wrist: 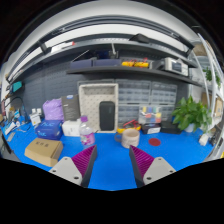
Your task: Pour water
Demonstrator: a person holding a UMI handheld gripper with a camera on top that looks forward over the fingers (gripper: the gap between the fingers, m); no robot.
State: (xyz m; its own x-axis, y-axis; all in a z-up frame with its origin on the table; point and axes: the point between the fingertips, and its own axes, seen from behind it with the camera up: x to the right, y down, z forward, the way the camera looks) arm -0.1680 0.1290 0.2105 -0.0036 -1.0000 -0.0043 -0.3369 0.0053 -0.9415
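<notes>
My gripper (112,164) is open and empty, its two fingers with magenta pads (84,160) spread wide over the bare blue table (112,160). Beyond the fingers stands a tan cup-like container (130,137), slightly to the right. A small pink and white bottle (87,133) stands beyond the left finger. Nothing lies between the fingers.
A cardboard box (43,151) lies on the left. Behind it are a blue container (48,128), a purple box (53,109) and a white box (71,127). A white cabinet (98,106) stands at the back, a green plant (192,113) at the right, shelves above.
</notes>
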